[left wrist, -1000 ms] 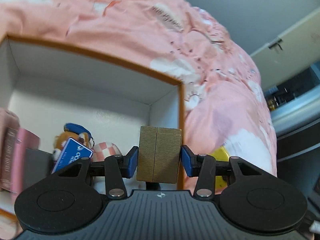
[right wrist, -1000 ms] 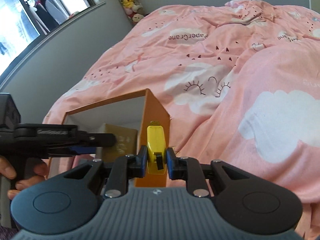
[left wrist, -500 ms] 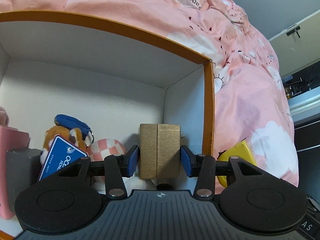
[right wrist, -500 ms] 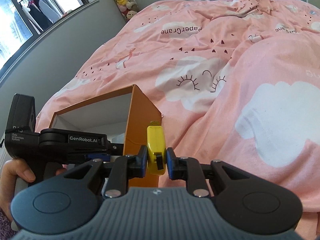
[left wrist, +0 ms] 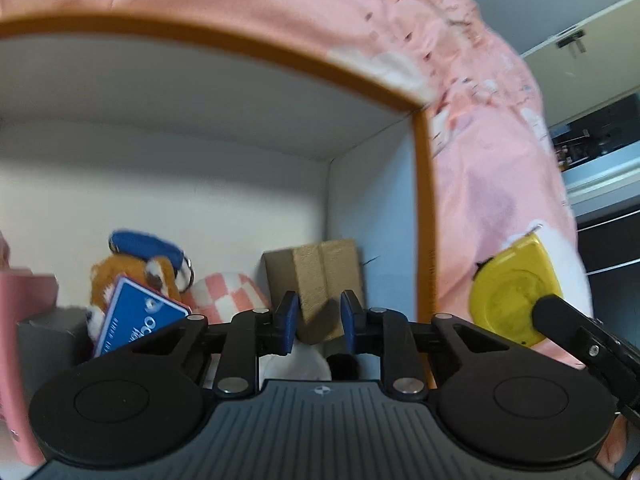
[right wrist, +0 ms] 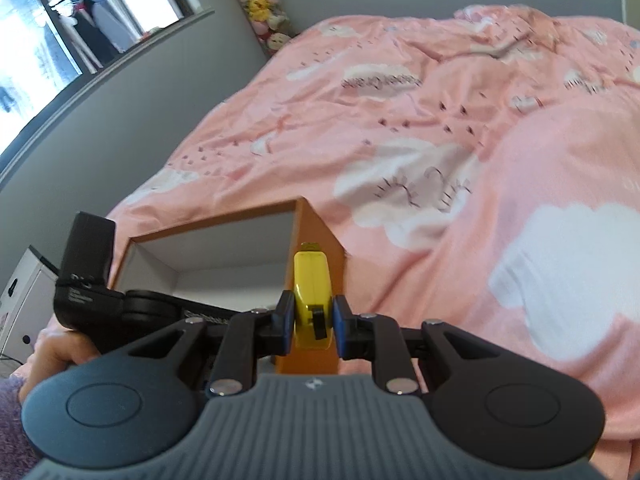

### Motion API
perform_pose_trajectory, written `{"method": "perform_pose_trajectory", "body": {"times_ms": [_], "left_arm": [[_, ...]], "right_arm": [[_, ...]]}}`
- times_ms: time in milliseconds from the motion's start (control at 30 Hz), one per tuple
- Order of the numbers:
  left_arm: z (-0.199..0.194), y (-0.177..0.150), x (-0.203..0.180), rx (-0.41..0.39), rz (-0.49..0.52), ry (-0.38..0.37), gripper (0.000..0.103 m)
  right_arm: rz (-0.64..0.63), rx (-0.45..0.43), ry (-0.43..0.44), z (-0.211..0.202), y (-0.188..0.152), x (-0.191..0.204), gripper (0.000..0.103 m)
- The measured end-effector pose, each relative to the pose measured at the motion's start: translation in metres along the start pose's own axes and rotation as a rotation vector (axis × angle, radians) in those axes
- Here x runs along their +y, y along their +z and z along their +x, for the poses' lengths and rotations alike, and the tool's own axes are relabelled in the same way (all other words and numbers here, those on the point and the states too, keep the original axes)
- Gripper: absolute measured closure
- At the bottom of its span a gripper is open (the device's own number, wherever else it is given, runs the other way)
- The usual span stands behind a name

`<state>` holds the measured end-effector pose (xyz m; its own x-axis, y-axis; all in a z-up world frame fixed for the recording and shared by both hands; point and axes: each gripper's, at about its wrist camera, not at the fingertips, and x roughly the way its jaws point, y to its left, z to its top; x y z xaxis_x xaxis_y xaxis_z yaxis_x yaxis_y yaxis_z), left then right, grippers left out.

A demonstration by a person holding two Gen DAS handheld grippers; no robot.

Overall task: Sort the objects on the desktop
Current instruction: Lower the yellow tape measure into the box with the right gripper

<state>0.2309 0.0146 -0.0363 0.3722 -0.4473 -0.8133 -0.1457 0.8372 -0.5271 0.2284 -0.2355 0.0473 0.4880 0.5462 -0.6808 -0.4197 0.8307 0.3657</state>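
1. Left gripper [left wrist: 316,322]: blue pads set a narrow gap apart, nothing clamped. The gold cardboard box [left wrist: 320,284] sits beyond the tips, tilted, a lower corner showing through the gap; cannot tell if a pad touches it.
2. Gold box is inside the orange-rimmed carton [left wrist: 422,216], lower centre of the left wrist view, in the carton's right-hand inner corner against the white walls.
3. Also in the carton, left of the gold box: pink-and-white checked soft item [left wrist: 228,294], orange plush toy [left wrist: 132,276] with a blue cap, blue card [left wrist: 136,326] leaning in front of the plush, grey box [left wrist: 48,340], pink box [left wrist: 20,304] at the far left edge.
4. Right gripper [right wrist: 308,320]: jaws closed on a yellow tape measure [right wrist: 310,300], held edge-on, lower centre of the right wrist view, just in front of the carton's orange outer wall [right wrist: 316,232].
5. In the left wrist view the same tape measure [left wrist: 516,300] shows at right, outside the carton wall, with a black finger of the right gripper across it.
6. Left gripper's body [right wrist: 100,292] reaches into the carton from the left of the right wrist view; hand [right wrist: 60,348] on its grip.
7. Carton rests on a pink cloud-print duvet [right wrist: 460,140]. Upper half of both views is motion-blurred.
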Motion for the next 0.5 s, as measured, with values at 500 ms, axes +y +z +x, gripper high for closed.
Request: {"method": "perform_pose_trajectory", "body": {"times_ms": [500], "left_arm": [[-0.027,-0.044,0.005,0.043,0.217,0.054,0.077]], "right_arm": [[-0.208,0.103,-0.051,0.006,-0.029,0.066,0.082]]}}
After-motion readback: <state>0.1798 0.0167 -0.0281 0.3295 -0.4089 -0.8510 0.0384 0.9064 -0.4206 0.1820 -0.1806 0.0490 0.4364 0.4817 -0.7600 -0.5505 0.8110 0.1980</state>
